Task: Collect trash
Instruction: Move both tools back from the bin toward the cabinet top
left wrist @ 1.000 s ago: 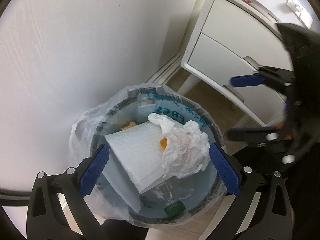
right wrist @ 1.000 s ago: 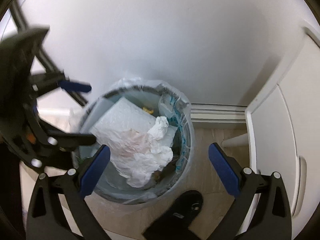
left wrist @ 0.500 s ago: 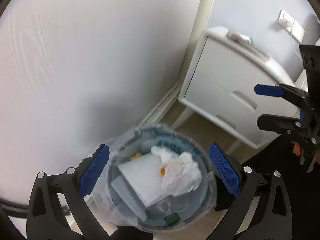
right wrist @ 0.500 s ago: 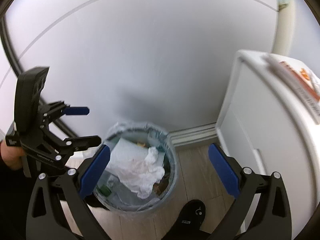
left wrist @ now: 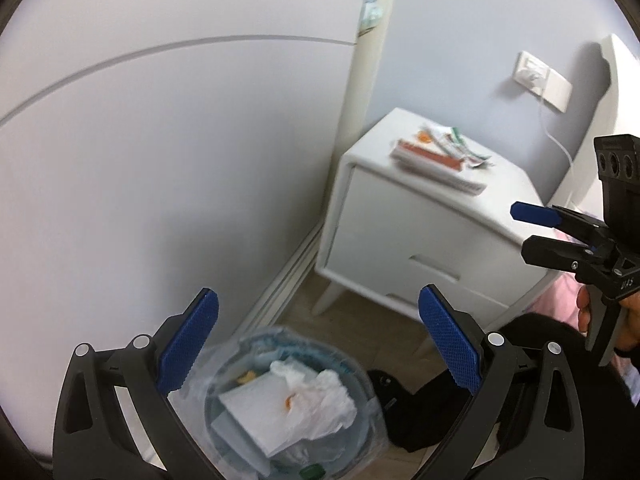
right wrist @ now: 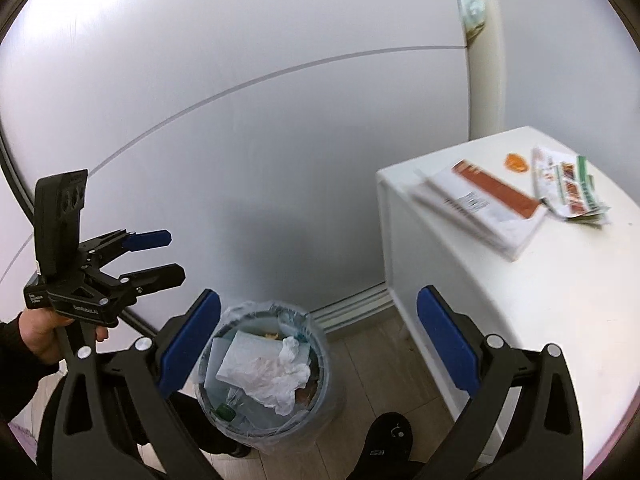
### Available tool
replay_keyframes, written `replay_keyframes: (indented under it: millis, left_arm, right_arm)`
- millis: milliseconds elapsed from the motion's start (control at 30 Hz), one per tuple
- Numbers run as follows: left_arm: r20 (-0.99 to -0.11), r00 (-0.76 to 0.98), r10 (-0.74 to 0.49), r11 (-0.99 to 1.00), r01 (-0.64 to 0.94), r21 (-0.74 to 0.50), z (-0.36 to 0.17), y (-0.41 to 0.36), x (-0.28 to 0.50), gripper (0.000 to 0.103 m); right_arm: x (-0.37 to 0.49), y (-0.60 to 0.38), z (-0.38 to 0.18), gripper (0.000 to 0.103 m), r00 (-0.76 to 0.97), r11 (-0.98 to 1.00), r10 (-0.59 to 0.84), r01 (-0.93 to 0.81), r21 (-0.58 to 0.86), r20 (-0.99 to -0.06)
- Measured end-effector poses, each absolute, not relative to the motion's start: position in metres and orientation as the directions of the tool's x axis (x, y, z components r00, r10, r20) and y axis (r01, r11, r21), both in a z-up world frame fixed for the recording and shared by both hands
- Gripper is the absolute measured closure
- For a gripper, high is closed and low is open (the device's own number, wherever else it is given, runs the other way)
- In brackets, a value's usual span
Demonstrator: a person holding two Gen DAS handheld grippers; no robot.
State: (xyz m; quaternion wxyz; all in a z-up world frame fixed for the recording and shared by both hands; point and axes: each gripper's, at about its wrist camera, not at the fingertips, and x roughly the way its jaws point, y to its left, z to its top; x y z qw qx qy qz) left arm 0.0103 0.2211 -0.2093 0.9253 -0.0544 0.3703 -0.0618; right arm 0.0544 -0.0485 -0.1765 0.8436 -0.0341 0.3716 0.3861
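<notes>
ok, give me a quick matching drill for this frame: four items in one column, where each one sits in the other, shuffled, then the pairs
Items
1. crumpled tissue
2. booklet
3. orange scrap
4. wall socket

Places
A. on the wall above the nightstand
B. inside the trash bin, on top of the pile
C. on the nightstand top, near its wall-side corner
D. on the nightstand top, alone behind the papers

Pairs: 1-B, 2-C, 3-D, 4-A
</notes>
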Motion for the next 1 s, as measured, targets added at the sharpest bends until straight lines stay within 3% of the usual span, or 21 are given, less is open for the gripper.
replay_keyframes:
  millis: [533, 733, 1000]
  left_arm:
    - [-0.624, 0.706, -0.335, 0.936, 0.326, -0.134, -0.157, 0.13, 0.09, 0.006]
    - [-0.611, 0.706, -0.359, 0.919, 0.382, -0.099, -0.141, 0.099, 0.133, 0.006]
    - [-0.629, 0.655, -0.419, 0.893, 0.421, -0.156, -0.14, 0.071, 0.197, 0.006]
  right_arm:
    - [0.107, -0.155, -0.125, 0.007, 0.58, 0.826, 0.538, -0.509, 0.244, -0.611]
    - [0.127, -0.19, -0.124, 0.007, 0.606, 0.85, 0.518, -0.447, 0.28, -0.605]
    - [0.15, -0.225, -0.14, 0.007, 0.61, 0.855, 0.518, -0.348, 0.384, -0.6]
